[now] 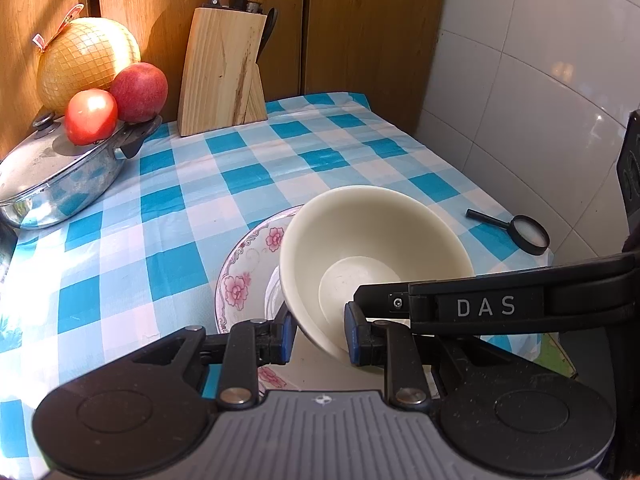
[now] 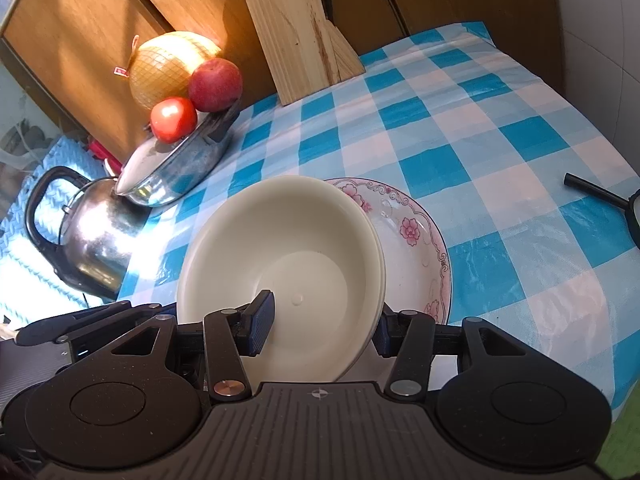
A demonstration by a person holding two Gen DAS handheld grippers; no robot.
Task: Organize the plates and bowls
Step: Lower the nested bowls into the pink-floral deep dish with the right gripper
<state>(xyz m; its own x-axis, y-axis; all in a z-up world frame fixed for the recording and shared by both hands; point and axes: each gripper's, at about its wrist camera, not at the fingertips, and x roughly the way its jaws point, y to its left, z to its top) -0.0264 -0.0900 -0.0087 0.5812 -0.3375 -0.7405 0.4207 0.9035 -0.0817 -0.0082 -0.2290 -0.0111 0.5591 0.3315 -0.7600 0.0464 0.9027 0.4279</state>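
Note:
A cream bowl point(image 1: 360, 232) point(image 2: 280, 248) is tilted over a pink-flowered plate point(image 1: 248, 264) point(image 2: 412, 240) on the blue checked tablecloth. My left gripper point(image 1: 320, 332) is shut on the bowl's near wall, one pad outside and one inside. My right gripper point(image 2: 322, 326) straddles the bowl's right rim with its jaws wide. Its left pad sits inside the bowl clear of the wall, and its right pad is just outside the rim. One of its fingers point(image 1: 384, 294) reaches into the bowl in the left wrist view. Whether the bowl's base touches the plate is hidden.
A wooden knife block point(image 1: 220, 72) point(image 2: 296, 40) stands at the back. A lidded steel pot point(image 1: 60, 176) point(image 2: 176, 168) at the left carries a tomato, an apple and a netted pomelo. A kettle point(image 2: 92, 236) stands beyond it. A magnifying glass point(image 1: 528, 234) lies at the right table edge by the tiled wall.

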